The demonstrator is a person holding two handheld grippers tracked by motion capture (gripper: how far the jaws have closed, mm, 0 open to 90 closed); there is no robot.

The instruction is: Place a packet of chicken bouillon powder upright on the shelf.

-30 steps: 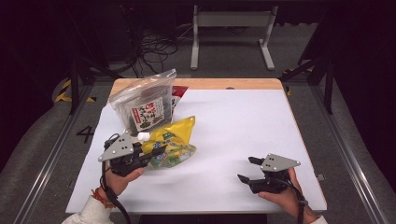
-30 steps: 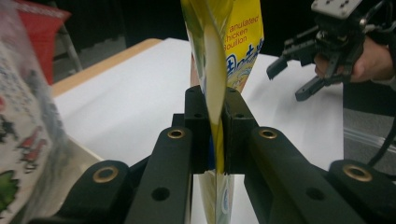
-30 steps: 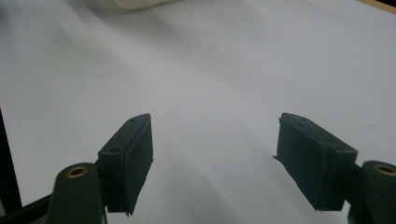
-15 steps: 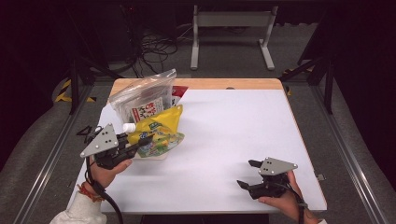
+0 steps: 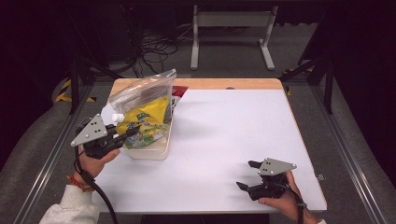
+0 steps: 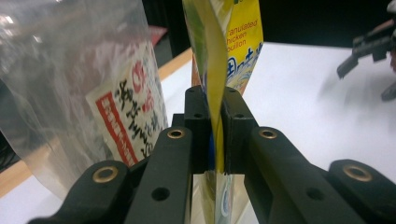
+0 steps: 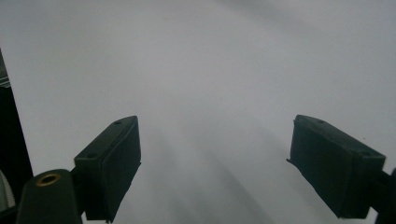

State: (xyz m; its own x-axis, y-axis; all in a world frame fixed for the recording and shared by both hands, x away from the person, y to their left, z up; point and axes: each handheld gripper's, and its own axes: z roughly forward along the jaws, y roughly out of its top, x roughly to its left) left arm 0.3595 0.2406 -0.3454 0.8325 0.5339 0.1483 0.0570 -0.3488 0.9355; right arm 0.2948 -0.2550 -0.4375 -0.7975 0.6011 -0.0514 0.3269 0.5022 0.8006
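My left tool (image 5: 130,135) pinches the yellow pouch (image 6: 223,70) by its edge, at the bench's (image 5: 233,135) left side, against the clear bag (image 5: 140,93), perhaps inside its mouth. My right tool (image 5: 246,175), jaws just opening, stands spread over bare bench.

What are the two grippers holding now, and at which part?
The left gripper pinches the yellow bouillon pouch by its thin edge. The right gripper holds nothing; its fingers are apart.
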